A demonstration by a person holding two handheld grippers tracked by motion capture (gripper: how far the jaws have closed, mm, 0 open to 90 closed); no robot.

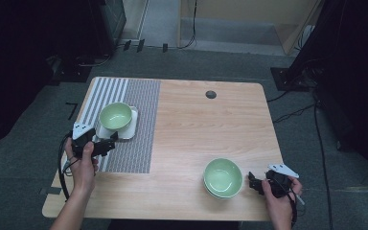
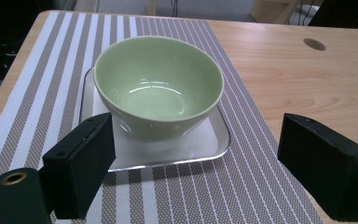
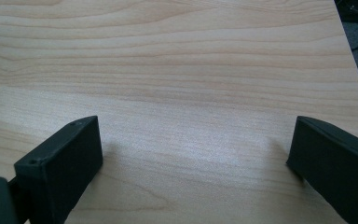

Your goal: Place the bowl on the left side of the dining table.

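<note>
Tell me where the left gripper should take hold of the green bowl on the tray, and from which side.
Grip the rim of the green bowl on its near side, one jaw inside and one outside. It sits upright and empty on the tray, probably too wide to span whole. The left gripper, jaws open, already faces that edge, so come in from there, dropping over the rim.

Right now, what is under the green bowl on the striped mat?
The green bowl stands on a square white tray with a shiny metal rim, and the tray lies on the striped mat. The bowl is empty inside. The bowl covers the tray's middle.
</note>
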